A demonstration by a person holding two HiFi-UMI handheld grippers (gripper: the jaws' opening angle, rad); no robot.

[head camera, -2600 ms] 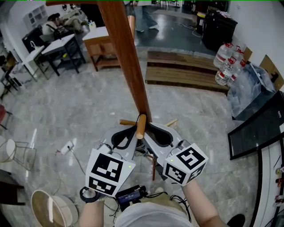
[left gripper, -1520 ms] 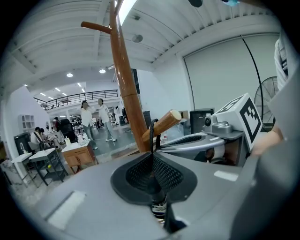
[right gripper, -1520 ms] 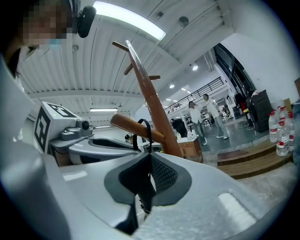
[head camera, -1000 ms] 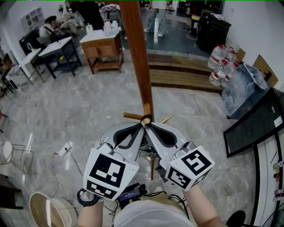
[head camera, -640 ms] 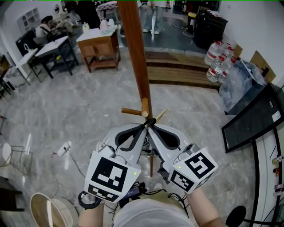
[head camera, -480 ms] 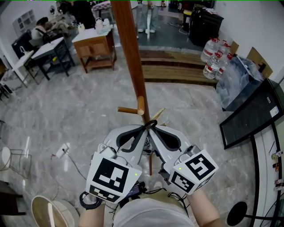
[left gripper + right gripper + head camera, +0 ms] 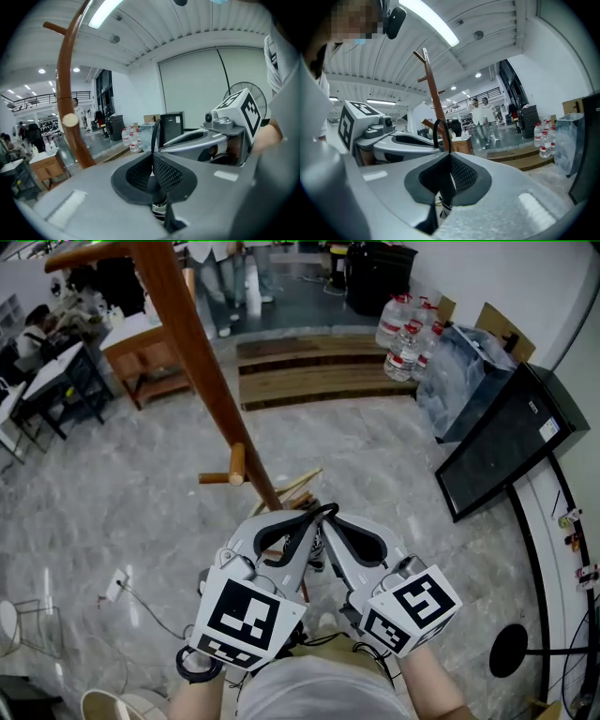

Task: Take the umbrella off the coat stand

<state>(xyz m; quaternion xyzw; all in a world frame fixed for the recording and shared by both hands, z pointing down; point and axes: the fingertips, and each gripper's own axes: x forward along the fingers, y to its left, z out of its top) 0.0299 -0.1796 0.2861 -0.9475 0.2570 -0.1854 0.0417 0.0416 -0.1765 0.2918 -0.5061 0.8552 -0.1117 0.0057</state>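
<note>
- Black strap loop (image 7: 323, 510) sits at the middle of the head view, pinched from both sides. The left gripper (image 7: 307, 521) and right gripper (image 7: 328, 521) meet tip to tip on it. The loop lies just below and clear of the brown wooden coat stand (image 7: 202, 362). It is also well apart from the nearest peg (image 7: 236, 463). Whatever hangs from the loop is mostly hidden under the gripper bodies, above the marble floor (image 7: 122, 493).
- In the left gripper view, the left gripper (image 7: 152, 161) has its mesh pads pressed narrowly together on the strap loop (image 7: 153, 136), which rises thinly out of them. A patterned piece of the umbrella (image 7: 159, 209) hangs straight below the jaws. The coat stand (image 7: 63, 93) stands off to the left, touching nothing.
- In the right gripper view, the right gripper (image 7: 449, 161) is likewise clamped narrowly on the strap loop (image 7: 437, 133), which arches above the pads. The umbrella (image 7: 443, 206) dangles beneath, and the coat stand (image 7: 433, 98) is behind it.
- Judging by this, the lift-off step looks done and the carry-away is in hand. The next move calls for a firm grip from both grippers. The umbrella should be drawn away from the pole so that it does not swing back into a peg.
</note>
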